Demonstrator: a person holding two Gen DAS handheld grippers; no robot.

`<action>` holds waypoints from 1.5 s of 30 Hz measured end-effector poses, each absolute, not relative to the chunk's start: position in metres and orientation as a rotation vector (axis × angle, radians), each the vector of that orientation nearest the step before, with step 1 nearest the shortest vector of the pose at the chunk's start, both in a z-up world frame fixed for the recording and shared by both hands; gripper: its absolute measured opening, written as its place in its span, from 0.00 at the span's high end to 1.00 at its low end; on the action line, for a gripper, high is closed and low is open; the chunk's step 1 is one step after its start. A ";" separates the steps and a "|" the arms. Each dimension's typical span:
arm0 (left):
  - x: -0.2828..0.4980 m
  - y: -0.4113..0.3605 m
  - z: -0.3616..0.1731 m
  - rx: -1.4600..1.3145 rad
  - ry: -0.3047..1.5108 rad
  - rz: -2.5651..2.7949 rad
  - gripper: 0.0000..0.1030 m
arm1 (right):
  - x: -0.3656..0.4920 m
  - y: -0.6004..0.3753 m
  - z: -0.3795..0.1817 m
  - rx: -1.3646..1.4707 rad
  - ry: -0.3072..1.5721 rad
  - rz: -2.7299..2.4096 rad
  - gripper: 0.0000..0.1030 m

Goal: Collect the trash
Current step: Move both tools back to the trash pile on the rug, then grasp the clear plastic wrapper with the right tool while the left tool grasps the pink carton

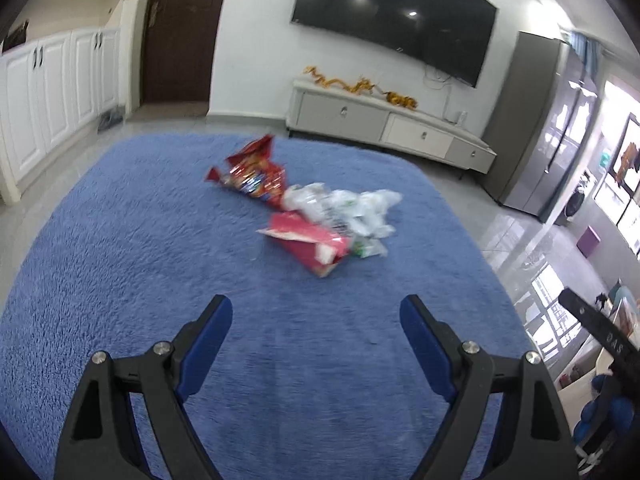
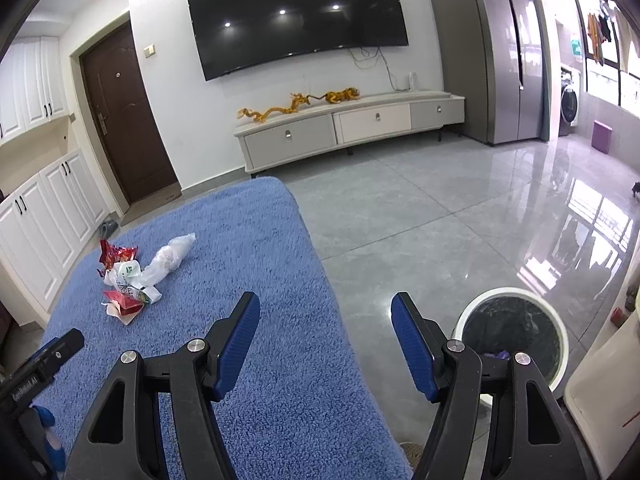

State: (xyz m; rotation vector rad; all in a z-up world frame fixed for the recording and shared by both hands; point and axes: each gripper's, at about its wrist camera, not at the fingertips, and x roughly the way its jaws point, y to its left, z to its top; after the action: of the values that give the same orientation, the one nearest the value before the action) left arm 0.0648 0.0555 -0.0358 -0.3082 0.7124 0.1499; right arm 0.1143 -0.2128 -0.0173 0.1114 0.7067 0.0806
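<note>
Through the left wrist view I have the left gripper (image 1: 316, 312) spread wide and empty above the blue rug (image 1: 120, 280), with the trash pile ahead of its tips: red snack wrapper (image 1: 256, 172) farthest, crumpled white plastic (image 1: 344, 208) just right of centre, torn red packet (image 1: 308, 244) nearest, so I'd sink onto that packet squarely before closing. Through the right wrist view the right gripper (image 2: 324, 312) hangs partly open, holding nothing, the pile well off to its left and the white bin (image 2: 516, 332) just right of its tips.

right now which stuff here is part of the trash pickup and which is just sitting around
Part of the job:
- red snack bag
- clear plastic bag
- torn red carton
- white bin
- left gripper, open
- right gripper, open

Just lying about:
- blue rug
- TV
- dragon ornament
- purple stool
</note>
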 end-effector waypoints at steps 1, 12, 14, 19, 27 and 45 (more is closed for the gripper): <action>0.068 0.066 -0.040 -0.344 0.734 0.143 0.17 | 0.116 -0.212 -0.019 0.112 0.713 0.085 0.35; 0.107 0.107 -0.054 -0.504 0.797 0.129 0.19 | 0.143 -0.189 -0.037 0.084 0.776 0.194 0.35; 0.117 0.108 -0.057 -0.501 0.813 0.129 0.24 | 0.151 -0.181 -0.042 0.076 0.788 0.216 0.35; 0.142 0.108 -0.069 -0.542 0.859 0.085 0.36 | 0.172 -0.162 -0.053 0.058 0.813 0.269 0.35; 0.157 0.097 -0.073 -0.494 0.840 0.038 0.38 | 0.204 -0.122 -0.059 0.016 0.818 0.360 0.35; 0.127 0.137 -0.083 -0.585 0.795 0.110 0.91 | 0.264 -0.026 -0.077 0.018 0.881 0.549 0.35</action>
State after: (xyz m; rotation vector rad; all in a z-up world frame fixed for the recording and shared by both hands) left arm 0.1273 0.1373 -0.0833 -0.5850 0.7945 0.1096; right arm 0.2636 -0.0258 -0.0769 0.0184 0.8807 0.5489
